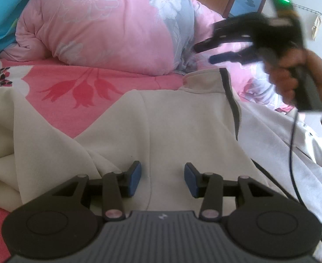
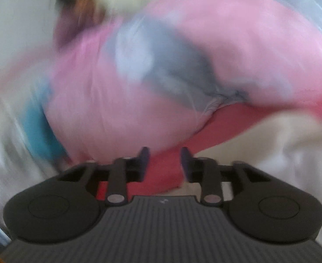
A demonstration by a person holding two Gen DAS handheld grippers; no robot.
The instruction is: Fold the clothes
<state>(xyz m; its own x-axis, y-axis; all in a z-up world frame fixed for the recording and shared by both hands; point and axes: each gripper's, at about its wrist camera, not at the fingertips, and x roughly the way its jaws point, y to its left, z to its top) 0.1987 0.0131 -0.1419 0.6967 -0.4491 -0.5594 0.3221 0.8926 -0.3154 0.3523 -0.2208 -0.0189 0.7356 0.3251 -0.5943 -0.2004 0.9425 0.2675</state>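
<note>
Your left gripper (image 1: 162,179) is hovering over the cream garment (image 1: 174,118), which is lying spread on the pink floral bedsheet (image 1: 58,79) directly beneath and ahead of its fingertips. Its jaws are standing partly apart, and the blue pads (image 1: 135,178) are gripping nothing; cream cloth is showing in the gap between them, but whether the pads are touching the fabric below is not clear. The garment's dark-edged collar (image 1: 229,87) is lying ahead and to the right of this gripper, and a loose fold of the same cloth is trailing off to its left.

Your right hand (image 1: 292,81) is holding the right gripper (image 1: 202,53) up in the air, ahead and to the right of the left one, above the collar and clear of the cloth. In the left wrist view it is blurred, yet its two fingers are showing separately with a gap between them. In the right wrist view the right gripper's (image 2: 165,164) jaws are likewise standing partly apart with nothing caught between them, only the pink sheet showing through the gap.

The bunched pink quilt (image 1: 99,28) is lying beyond both grippers, filling most of the blurred right wrist view, with the cream garment showing low to that gripper's right.
</note>
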